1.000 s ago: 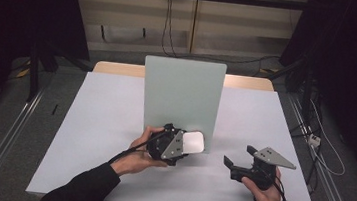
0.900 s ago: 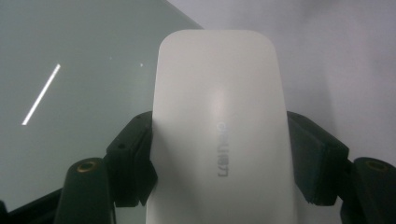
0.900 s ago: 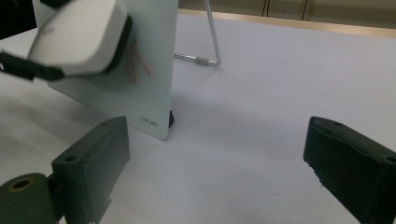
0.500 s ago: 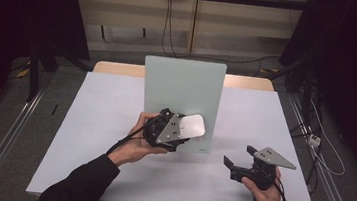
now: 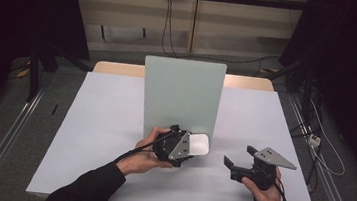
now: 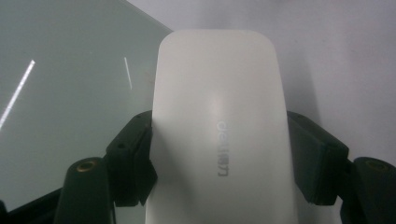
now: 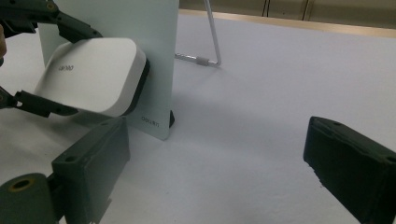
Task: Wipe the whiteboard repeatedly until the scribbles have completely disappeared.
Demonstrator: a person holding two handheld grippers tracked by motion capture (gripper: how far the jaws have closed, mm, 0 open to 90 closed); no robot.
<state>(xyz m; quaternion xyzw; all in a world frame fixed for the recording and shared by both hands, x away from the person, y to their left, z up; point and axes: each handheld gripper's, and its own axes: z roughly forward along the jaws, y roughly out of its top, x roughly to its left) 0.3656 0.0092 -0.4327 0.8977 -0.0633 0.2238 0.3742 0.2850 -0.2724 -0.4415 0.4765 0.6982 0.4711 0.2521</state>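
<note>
Left hand-held gripper (image 5: 189,147) around white box (image 6: 219,130)

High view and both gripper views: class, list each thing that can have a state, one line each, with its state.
White eraser: clamped between the left tongs' jaws, lifted off the table, its far end against the board.
Left tongs: shut on the white eraser.
Right tongs: open, nothing between the jaws, held low over the table.
Pale green board: upright, propped from behind by a wire stand.
Table: bears the board.
</note>
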